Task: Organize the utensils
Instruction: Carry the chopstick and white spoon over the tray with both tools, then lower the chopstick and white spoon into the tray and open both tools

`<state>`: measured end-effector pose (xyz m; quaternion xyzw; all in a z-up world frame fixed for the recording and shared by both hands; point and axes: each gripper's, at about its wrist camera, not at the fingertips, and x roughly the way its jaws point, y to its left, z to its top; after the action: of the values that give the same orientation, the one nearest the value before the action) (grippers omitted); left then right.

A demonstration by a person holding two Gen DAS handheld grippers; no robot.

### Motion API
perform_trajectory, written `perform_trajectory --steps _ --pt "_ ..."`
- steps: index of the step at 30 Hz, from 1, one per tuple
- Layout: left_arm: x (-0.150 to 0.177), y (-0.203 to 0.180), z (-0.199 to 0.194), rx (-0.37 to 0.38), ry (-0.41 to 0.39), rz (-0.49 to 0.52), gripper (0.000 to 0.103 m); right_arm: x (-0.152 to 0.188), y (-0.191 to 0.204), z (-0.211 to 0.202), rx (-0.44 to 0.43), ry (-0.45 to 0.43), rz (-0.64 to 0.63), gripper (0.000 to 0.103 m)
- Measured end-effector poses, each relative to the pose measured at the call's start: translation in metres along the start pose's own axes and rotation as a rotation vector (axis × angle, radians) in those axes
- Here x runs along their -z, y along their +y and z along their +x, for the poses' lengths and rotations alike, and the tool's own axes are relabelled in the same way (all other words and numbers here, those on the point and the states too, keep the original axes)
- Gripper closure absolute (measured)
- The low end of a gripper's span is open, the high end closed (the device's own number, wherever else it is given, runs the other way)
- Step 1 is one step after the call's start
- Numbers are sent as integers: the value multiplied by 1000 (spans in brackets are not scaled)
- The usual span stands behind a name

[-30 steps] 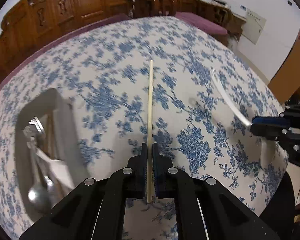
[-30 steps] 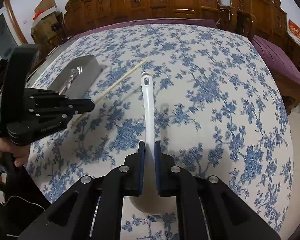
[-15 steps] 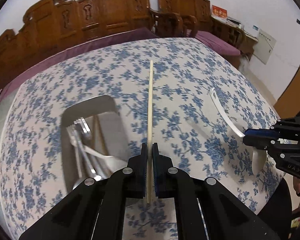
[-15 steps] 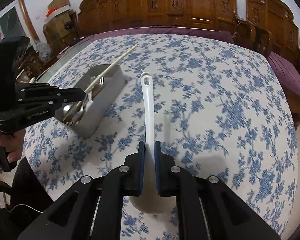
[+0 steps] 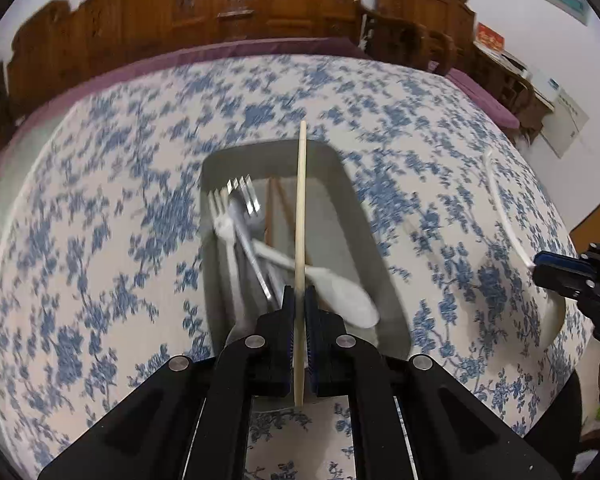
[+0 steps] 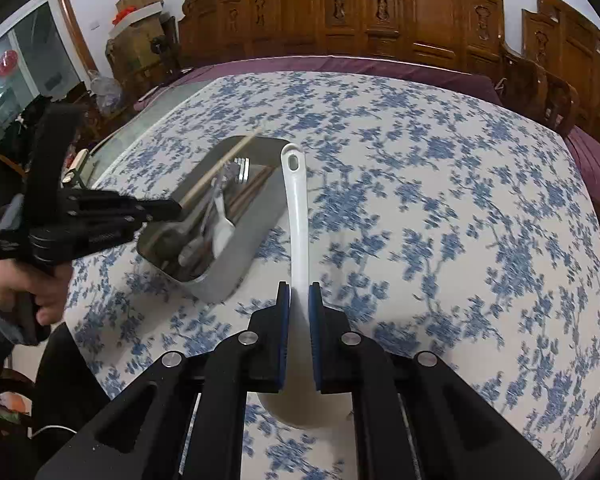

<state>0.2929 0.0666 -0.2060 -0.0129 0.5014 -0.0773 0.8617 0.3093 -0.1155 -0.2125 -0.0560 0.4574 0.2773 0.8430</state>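
My left gripper [image 5: 300, 300] is shut on a pale chopstick [image 5: 301, 200] and holds it lengthwise above the metal tray [image 5: 364, 216]. The tray holds forks [image 5: 240, 196], brown chopsticks [image 5: 274, 208], a white spoon [image 5: 336, 284] and a metal spoon. My right gripper [image 6: 299, 296] is shut on a white ladle [image 6: 296, 208], its handle pointing away, to the right of the tray [image 6: 244, 256]. The left gripper [image 6: 164, 210] with its chopstick [image 6: 220, 168] shows over the tray in the right wrist view. The right gripper [image 5: 540, 264] and ladle [image 5: 504, 216] show at the right in the left wrist view.
The table [image 6: 460, 200] has a blue floral cloth with a purple border [image 6: 340, 64]. Carved wooden chairs [image 6: 380, 12] stand along its far side. A hand [image 6: 20, 288] holds the left gripper at the table's left edge. Boxes and clutter sit at the far left.
My left gripper has swung left with the chopstick, from over bare cloth to over the tray. My right gripper has moved with the ladle closer to the tray's right side.
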Motion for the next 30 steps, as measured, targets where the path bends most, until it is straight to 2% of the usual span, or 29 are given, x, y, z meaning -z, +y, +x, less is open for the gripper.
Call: perform_trajectory --steps 14,30 --pt "-5 16 17 6 26 -37 99 -28 31 17 -40 -2 -29 92" --pt "-7 41 -19 -10 -50 -39 99 -60 61 59 -104 9 -1 92"
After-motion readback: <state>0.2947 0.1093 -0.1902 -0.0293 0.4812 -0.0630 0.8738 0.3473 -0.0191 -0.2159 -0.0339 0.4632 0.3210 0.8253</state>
